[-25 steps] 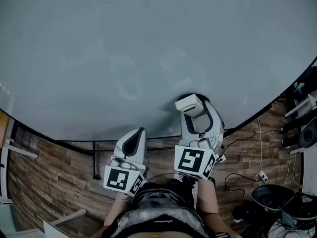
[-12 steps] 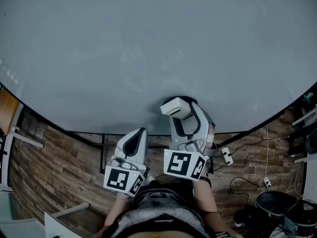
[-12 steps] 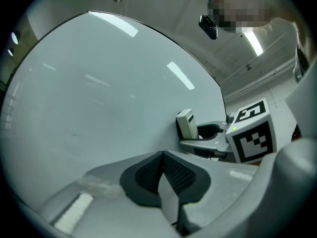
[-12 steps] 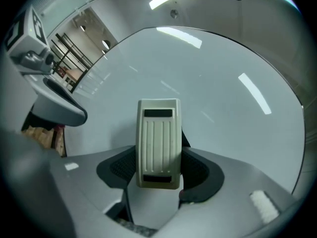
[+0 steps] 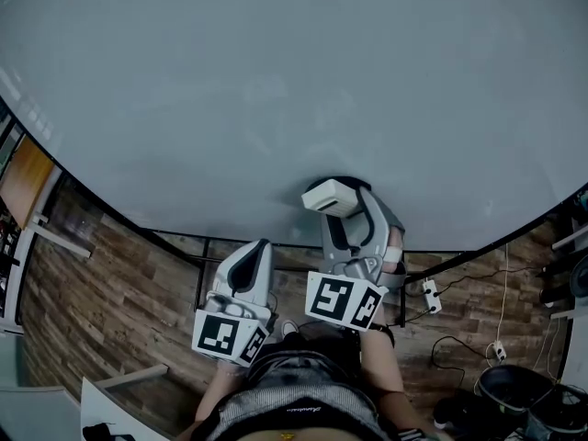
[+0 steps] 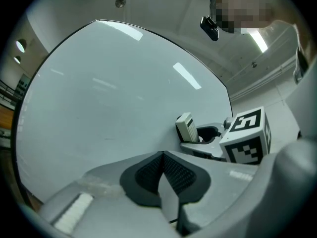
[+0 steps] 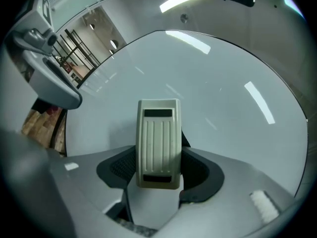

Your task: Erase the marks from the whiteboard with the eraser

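Observation:
A large whiteboard (image 5: 276, 90) fills most of the head view; its surface looks plain grey-white with only faint smudges. My right gripper (image 5: 342, 211) is shut on a beige ribbed eraser (image 5: 329, 197), which sits at the board's lower edge. From the right gripper view the eraser (image 7: 158, 143) stands upright between the dark pads, with the whiteboard (image 7: 218, 98) behind it. My left gripper (image 5: 246, 263) hangs lower, off the board over the floor, its jaws shut with nothing between them (image 6: 162, 175). The eraser (image 6: 186, 128) also shows in the left gripper view.
Below the board runs its black frame (image 5: 211, 243) over a brown wood-plank floor (image 5: 110, 310). A power strip (image 5: 428, 295) and cables lie at the right, with dark bins (image 5: 514, 384) at the lower right. A person's legs are at the bottom.
The right gripper with the eraser has shifted left along the board's lower edge, then edged slightly right. The view has swung, showing more floor at the left. The left gripper stays put.

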